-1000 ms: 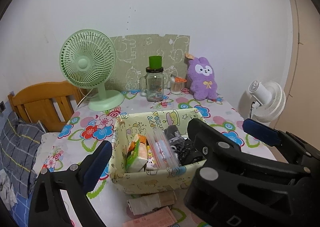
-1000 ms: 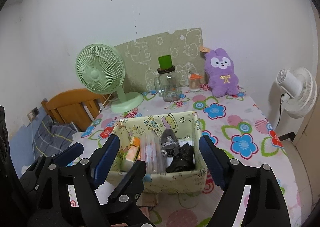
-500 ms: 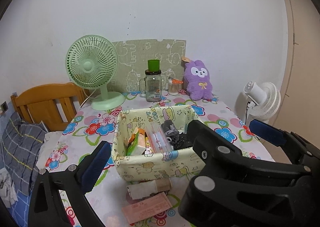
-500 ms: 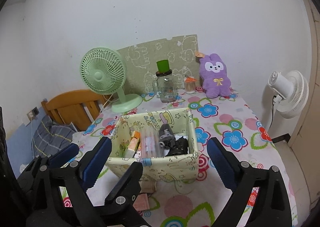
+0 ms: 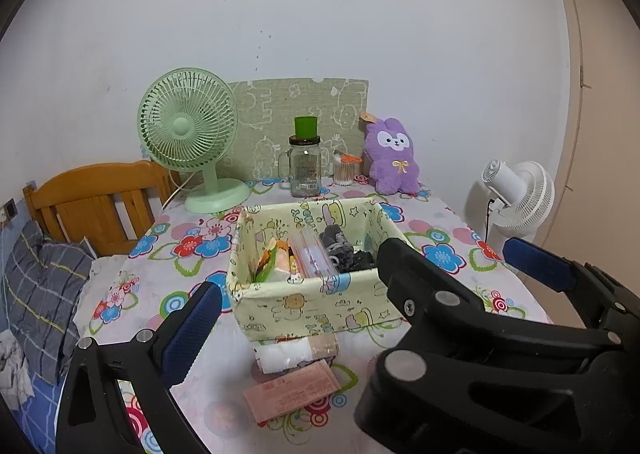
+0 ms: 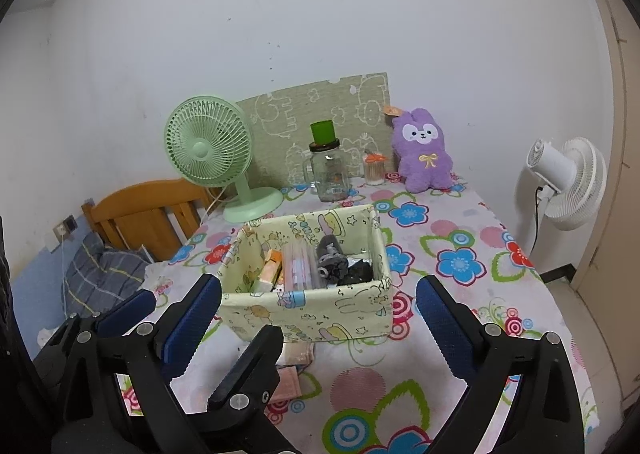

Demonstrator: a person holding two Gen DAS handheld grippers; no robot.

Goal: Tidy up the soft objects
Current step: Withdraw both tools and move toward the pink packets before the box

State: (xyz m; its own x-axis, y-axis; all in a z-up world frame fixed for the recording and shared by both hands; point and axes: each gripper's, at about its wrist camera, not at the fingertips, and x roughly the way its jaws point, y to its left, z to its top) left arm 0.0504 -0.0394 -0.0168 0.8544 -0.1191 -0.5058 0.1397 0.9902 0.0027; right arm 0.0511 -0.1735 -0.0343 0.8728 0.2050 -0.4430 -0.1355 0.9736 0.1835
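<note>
The box [image 6: 308, 306] stood in the middle of the counter [image 6: 460, 238], its long side across the view, open top up. Inside, a clear case [image 6: 298, 264] and grey socks [image 6: 330, 258] lay pointing away toward the wall. A plush rabbit [image 6: 422, 148] sat upright at the far edge. The left tongs [image 5: 360, 294] and right tongs [image 6: 318, 314] were both wide open and held nothing, before the box.

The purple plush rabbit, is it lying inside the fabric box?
No, the purple plush rabbit sits upright at the wall, behind the fabric box.
</note>
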